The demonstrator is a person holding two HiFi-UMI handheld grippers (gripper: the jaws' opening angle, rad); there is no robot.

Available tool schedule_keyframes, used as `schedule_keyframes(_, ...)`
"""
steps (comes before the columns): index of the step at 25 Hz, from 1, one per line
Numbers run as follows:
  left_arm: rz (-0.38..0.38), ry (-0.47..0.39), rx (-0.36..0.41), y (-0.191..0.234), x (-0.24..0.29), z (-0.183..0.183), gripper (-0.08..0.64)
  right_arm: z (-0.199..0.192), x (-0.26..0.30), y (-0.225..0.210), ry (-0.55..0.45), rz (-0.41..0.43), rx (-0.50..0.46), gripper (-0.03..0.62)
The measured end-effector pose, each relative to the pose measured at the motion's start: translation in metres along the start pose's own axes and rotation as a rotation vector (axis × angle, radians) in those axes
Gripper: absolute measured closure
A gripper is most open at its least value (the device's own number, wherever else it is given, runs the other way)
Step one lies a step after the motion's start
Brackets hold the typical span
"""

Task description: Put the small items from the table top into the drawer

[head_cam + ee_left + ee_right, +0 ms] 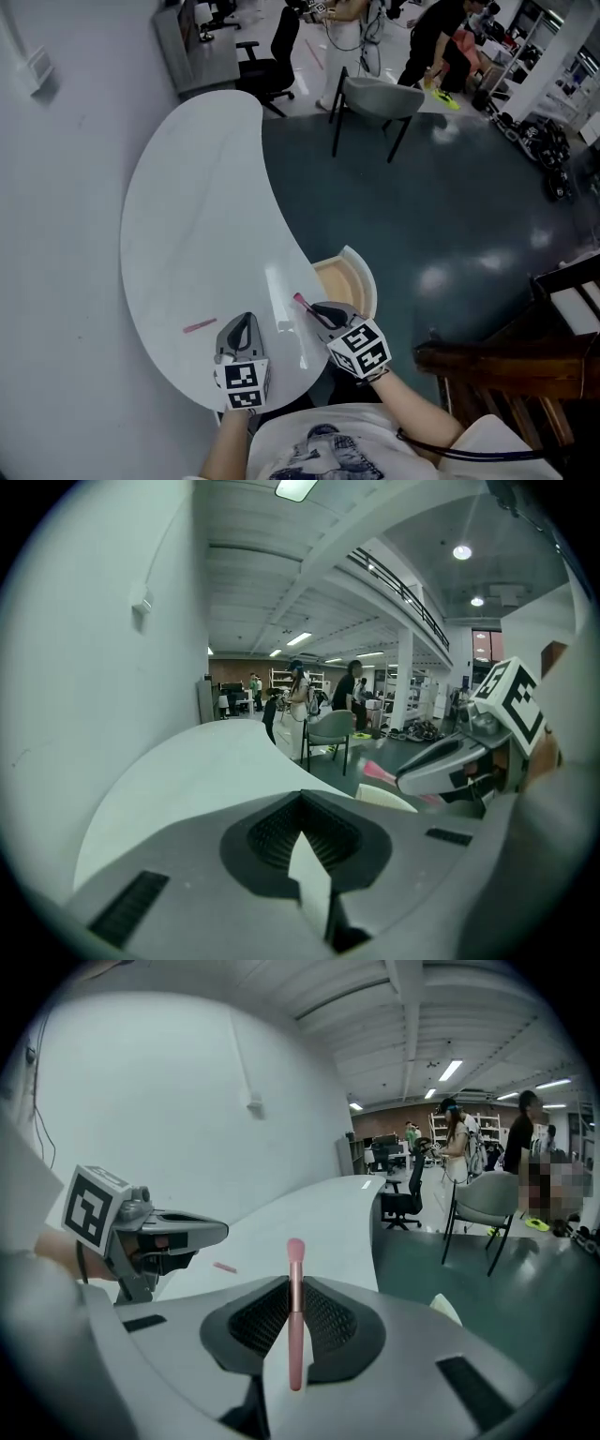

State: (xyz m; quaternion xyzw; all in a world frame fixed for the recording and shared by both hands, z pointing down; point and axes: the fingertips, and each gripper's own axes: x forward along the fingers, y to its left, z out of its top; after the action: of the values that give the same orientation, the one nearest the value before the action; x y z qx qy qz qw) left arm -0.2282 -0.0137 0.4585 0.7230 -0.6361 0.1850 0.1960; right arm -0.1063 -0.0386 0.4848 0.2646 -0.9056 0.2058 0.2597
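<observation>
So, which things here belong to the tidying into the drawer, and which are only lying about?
For the job:
- pink stick, clamped in the right gripper
- small pink piece on the white table
- open drawer
- left gripper, shut, empty

Just lying about:
- grey chair
- black office chair
- dark wooden furniture

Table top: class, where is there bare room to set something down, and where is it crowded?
Bare: the far sweep of the white table, between wall and curved edge. Crowded: the near end, with the left gripper, the right gripper holding a pink brush, a pink stick and the open drawer.
</observation>
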Motion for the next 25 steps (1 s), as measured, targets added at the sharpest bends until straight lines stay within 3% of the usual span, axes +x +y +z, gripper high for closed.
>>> schedule_keyframes(13, 0.070, 0.006, 0.026, -0.131, 0.006, 0.017, 0.526, -0.035, -0.089, -0.078, -0.018, 0.038, 0.035, 0.531)
schedule_keyframes(19, 0.100, -0.009, -0.040, -0.183, 0.017, 0.015, 0.526, -0.050, -0.123, -0.109, -0.021, 0.049, 0.009, 0.531)
schedule_keyframes(25, 0.098, -0.006, -0.037, -0.225, 0.021, 0.014, 0.526, -0.061, -0.143, -0.129, -0.026, 0.036, 0.024, 0.531)
